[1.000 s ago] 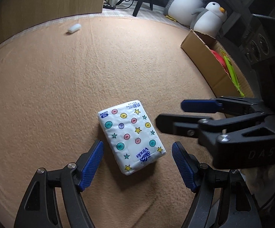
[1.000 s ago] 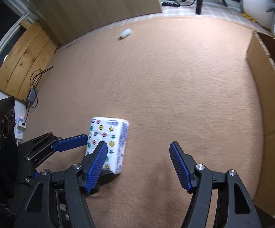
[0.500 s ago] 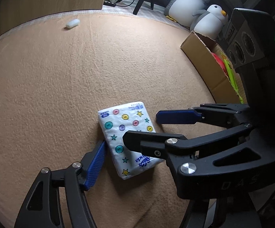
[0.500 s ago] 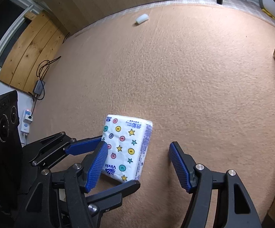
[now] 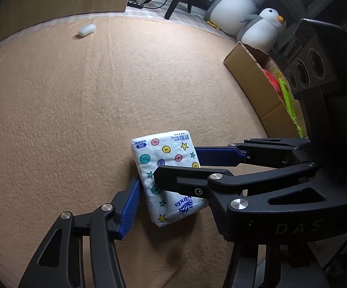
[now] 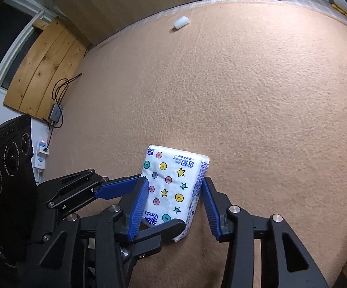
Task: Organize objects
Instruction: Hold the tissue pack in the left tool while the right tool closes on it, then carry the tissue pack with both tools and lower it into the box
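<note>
So we've got the tissue pack [image 6: 173, 189], white with coloured dots and stars, lying flat on the tan carpet [image 6: 245, 96], and both sets of tongs are on it at once. In the right wrist view, the right tongs [image 6: 174, 204] have just been closing and now their blue pads sit against the pack's two long sides, so they're pinching it. The left tongs [image 5: 171, 193] have been closing too: the near blue pad touches the pack's left edge, but the other finger is hidden behind the right tongs crossing in front, so we can't tell whether that side really grips.

Off to the right there's an open cardboard box [image 5: 257, 88] with something red and something neon yellow-green inside; we can't make out what they are. Two plush penguins [image 5: 257, 24] sit behind it. A small white object [image 5: 87, 30] lies far away near the carpet's edge, too small to identify. Wooden boards [image 6: 46, 64] lean on the wall, with a cable and power strip below.
</note>
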{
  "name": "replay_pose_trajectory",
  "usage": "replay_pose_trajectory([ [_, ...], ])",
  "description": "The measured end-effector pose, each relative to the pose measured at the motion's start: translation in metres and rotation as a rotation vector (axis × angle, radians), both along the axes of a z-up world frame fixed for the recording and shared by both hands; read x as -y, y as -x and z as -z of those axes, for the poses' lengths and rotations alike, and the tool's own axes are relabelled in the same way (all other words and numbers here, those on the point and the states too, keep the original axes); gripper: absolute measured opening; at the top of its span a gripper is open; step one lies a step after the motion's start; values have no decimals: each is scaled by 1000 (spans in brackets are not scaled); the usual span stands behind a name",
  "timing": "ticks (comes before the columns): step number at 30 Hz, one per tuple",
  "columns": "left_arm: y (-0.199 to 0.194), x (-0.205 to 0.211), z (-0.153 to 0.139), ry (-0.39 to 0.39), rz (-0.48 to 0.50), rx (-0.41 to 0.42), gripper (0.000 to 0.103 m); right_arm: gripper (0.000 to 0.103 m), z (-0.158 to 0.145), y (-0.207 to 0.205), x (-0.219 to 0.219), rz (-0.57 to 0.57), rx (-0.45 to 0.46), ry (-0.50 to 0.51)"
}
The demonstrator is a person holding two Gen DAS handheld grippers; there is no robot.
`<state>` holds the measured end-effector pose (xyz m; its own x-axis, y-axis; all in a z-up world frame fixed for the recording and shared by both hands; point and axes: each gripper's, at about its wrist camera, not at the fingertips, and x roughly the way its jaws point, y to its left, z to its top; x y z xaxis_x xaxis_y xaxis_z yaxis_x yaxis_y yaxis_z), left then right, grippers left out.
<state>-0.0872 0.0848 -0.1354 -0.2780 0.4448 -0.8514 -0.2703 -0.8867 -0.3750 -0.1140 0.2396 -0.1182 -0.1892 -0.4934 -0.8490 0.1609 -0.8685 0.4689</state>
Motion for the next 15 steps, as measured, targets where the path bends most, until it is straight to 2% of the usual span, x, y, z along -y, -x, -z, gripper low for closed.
replay_pose_trajectory([
  [8,5,-33,-28,-21,55,-55,55,42,-24,-8,-37,65,-59,4],
  [15,9,-95,-52,-42,150,-103,54,42,-51,-28,-92,161,-118,-11],
])
